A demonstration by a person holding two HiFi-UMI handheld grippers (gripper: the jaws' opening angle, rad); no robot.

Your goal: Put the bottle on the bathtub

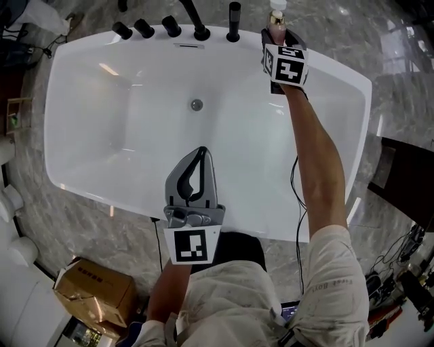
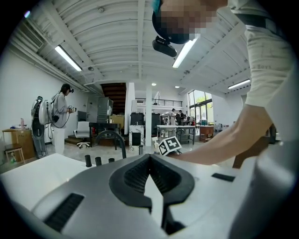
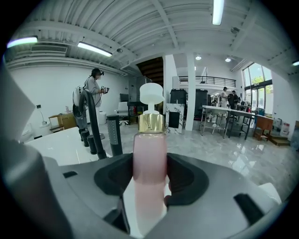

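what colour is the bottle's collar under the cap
The bottle's collar is gold, clearest in the right gripper view.

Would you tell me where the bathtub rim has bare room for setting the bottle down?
The far rim of the bathtub is bare right of the black post, near the bottle; the right end rim is bare too. Left of the post it is crowded: spout and three knobs.
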